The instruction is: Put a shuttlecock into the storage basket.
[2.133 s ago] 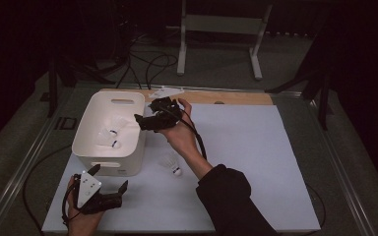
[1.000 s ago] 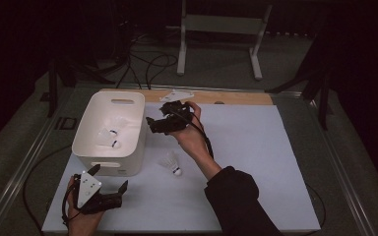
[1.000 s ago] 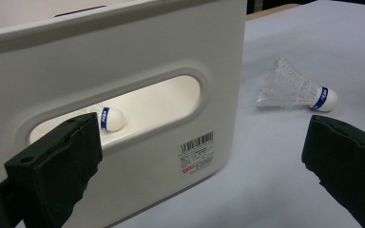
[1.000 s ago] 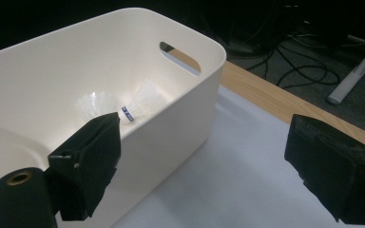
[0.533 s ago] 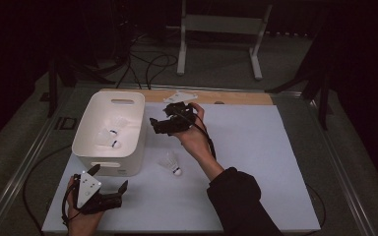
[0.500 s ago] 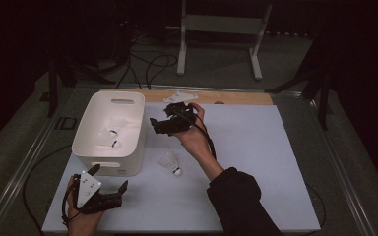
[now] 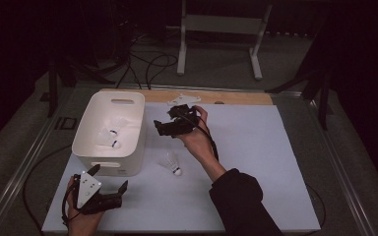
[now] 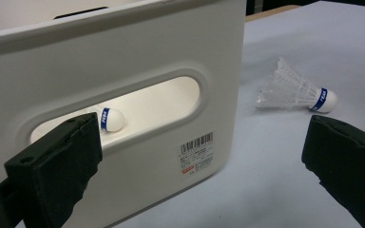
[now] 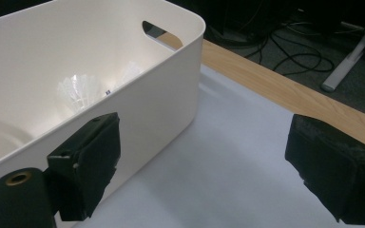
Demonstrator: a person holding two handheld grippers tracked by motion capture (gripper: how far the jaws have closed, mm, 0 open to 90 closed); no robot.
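A white bin (image 7: 133, 129) stands on the left of the white table, with shuttlecocks (image 7: 112, 133) lying in it. One loose shuttlecock (image 7: 170, 163) lies on the table to the right of the bin's near corner. My right gripper (image 7: 161, 124) hovers open just right of the bin, jaws pointing at its wall (image 9: 161, 90), nothing between them. Near the front left my left gripper (image 7: 109, 178) rests open, facing the bin's handle slot (image 8: 123, 114). A cork (image 8: 111, 118) shows through that slot. The loose shuttlecock (image 8: 297, 90) lies beyond the bin's corner, between the jaws' line and apart from them.
A wooden strip (image 7: 236, 97) runs along the table's far edge. Behind it a metal stand (image 7: 219, 29) and cables (image 7: 147, 61) sit on the floor. White table surface (image 7: 266, 147) spreads to the right of the person's sleeve (image 7: 238, 201).
My right gripper has drawn back a little to the right, from the bin's rim to beside its wall. The left gripper and the loose shuttlecock have stayed put.
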